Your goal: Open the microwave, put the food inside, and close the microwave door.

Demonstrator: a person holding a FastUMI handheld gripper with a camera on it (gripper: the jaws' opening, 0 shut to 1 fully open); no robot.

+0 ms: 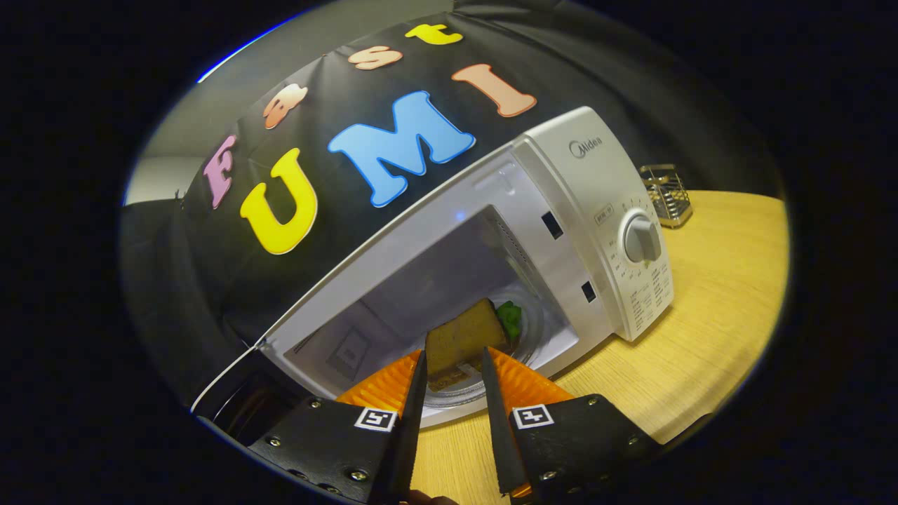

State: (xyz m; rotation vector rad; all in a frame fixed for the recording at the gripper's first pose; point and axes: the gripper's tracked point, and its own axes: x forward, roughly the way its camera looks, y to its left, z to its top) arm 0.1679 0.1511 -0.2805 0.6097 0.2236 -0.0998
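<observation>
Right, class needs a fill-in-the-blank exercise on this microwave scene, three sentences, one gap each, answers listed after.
1. The microwave door stands ____.
2. The gripper holds a slice of ____ between its fingers.
3. Beyond the microwave, a small wire basket stands on the ____ table.

Missing words: open; bread; wooden

Tongs (454,365) grip sandwich (464,335) inside open microwave (561,210).

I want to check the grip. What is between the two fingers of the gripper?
In the gripper view, a brown slice of food sits between the gripper fingers, over the glass plate in the open microwave.
</observation>
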